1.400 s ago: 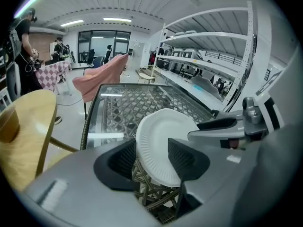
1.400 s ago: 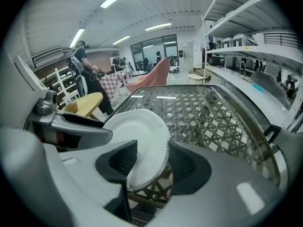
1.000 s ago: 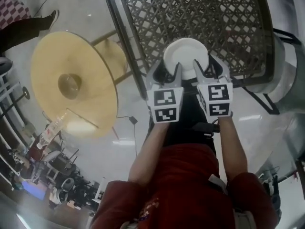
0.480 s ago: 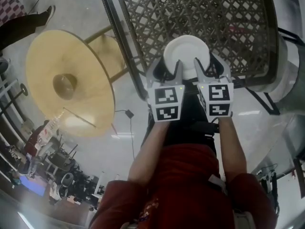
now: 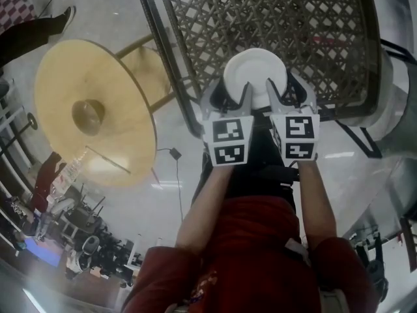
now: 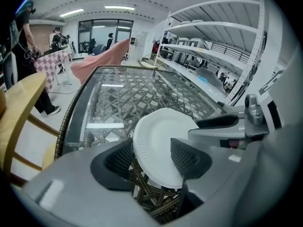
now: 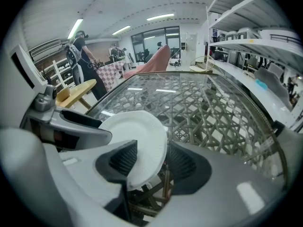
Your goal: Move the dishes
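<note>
A white paper plate [image 5: 254, 70] lies near the front edge of a glass-topped wicker table [image 5: 306, 18]. My left gripper [image 5: 233, 95] straddles its left rim. Its jaws have just been opening; the rim of the plate [image 6: 158, 141] still runs between them, and this gripper [image 6: 151, 160] now stands open. My right gripper [image 5: 281, 91] straddles the right rim. In the right gripper view the plate [image 7: 137, 131] is pinched between that gripper's [image 7: 150, 161] narrower-set jaws. The two grippers sit side by side, both angled down.
A round wooden table [image 5: 91, 109] stands to the left, with a wooden stool [image 5: 153, 70] between it and the wicker table. White shelving [image 6: 222, 41] runs along the far right of the room. People stand in the background [image 7: 80, 46].
Both grippers sank with the plate toward the table's near edge, then held still. The left jaws look slightly wider than before.
</note>
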`<state>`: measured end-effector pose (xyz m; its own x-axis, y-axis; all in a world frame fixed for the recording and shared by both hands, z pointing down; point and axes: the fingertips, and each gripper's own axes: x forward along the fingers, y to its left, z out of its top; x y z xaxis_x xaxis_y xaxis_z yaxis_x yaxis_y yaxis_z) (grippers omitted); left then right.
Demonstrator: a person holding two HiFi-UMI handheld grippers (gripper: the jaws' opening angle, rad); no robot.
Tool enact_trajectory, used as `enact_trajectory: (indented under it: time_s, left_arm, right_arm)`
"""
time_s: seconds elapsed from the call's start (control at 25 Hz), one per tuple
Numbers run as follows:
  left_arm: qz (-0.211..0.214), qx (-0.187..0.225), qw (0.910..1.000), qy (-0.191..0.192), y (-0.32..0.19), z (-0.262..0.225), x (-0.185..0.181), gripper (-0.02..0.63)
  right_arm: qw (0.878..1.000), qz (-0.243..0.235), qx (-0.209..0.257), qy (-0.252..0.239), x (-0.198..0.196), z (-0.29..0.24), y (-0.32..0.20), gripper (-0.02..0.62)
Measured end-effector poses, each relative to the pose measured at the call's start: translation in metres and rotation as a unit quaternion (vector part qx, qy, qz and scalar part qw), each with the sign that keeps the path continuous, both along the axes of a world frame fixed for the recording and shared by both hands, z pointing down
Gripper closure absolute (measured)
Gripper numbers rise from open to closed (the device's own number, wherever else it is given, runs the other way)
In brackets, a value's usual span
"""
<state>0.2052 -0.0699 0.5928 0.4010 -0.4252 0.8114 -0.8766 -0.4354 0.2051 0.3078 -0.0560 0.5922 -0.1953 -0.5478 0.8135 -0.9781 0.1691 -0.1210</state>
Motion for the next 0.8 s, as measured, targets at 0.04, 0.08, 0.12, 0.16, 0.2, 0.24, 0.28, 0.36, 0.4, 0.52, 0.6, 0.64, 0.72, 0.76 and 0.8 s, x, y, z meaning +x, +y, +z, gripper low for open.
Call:
enact_trajectory:
  time_s: [0.04,0.08,0.12,0.16,0.2,0.24,0.28,0.36,0.4,0.52,0.6,0.64,0.72,0.76,0.8]
  left_arm:
    - [-0.001,0.000,1.0000,-0.001,0.000,0.000,0.000,0.344]
    - [-0.002,0.002,1.0000,-0.002,-0.001,-0.001,0.000,0.328]
    - [-0.003,0.004,1.0000,-0.003,-0.003,-0.002,-0.001,0.324]
    - [-0.005,0.006,1.0000,-0.003,-0.004,-0.004,-0.002,0.324]
    - [-0.007,0.009,0.9999,-0.003,-0.005,-0.006,-0.003,0.324]
    - [-0.010,0.011,0.9999,-0.004,-0.007,-0.008,-0.004,0.324]
    - [-0.013,0.013,0.9998,-0.004,-0.008,-0.011,-0.005,0.324]
    - [-0.019,0.020,0.9996,-0.004,-0.011,-0.018,-0.008,0.324]
    - [-0.023,0.025,0.9994,-0.004,-0.014,-0.022,-0.010,0.324]
    - [-0.036,0.045,0.9983,-0.005,-0.023,-0.037,-0.014,0.324]
    - [-0.046,0.060,0.9971,-0.003,-0.029,-0.048,-0.018,0.324]
    - [-0.052,0.067,0.9964,-0.003,-0.032,-0.055,-0.020,0.324]
    - [-0.062,0.080,0.9949,0.000,-0.037,-0.069,-0.024,0.324]
    - [-0.067,0.088,0.9939,0.002,-0.041,-0.076,-0.026,0.324]
    - [-0.072,0.097,0.9927,0.004,-0.044,-0.084,-0.028,0.324]
  right_arm:
    - [1.000,0.005,0.007,0.001,0.002,-0.003,-0.002,0.397]
    - [1.000,0.008,0.015,0.003,0.003,-0.006,-0.004,0.397]
    - [1.000,0.010,0.022,0.003,0.004,-0.008,-0.006,0.397]
    - [1.000,0.009,0.026,0.004,0.005,-0.011,-0.008,0.397]
    - [1.000,0.008,0.029,0.003,0.005,-0.012,-0.010,0.397]
    - [0.999,0.006,0.031,0.003,0.005,-0.014,-0.012,0.397]
    - [0.999,0.004,0.033,0.004,0.005,-0.017,-0.013,0.397]
    - [0.999,0.001,0.041,0.002,0.003,-0.024,-0.018,0.397]
    - [0.999,0.000,0.049,0.001,0.003,-0.028,-0.022,0.397]
    - [0.997,-0.008,0.072,-0.001,0.001,-0.045,-0.034,0.397]
    - [0.996,-0.016,0.084,-0.002,-0.001,-0.057,-0.040,0.397]
    - [0.996,-0.019,0.090,-0.003,-0.003,-0.064,-0.043,0.397]
    - [0.994,-0.027,0.104,-0.007,-0.006,-0.079,-0.049,0.397]
    - [0.993,-0.032,0.112,-0.010,-0.008,-0.086,-0.053,0.397]
    - [0.992,-0.037,0.121,-0.012,-0.011,-0.094,-0.058,0.397]
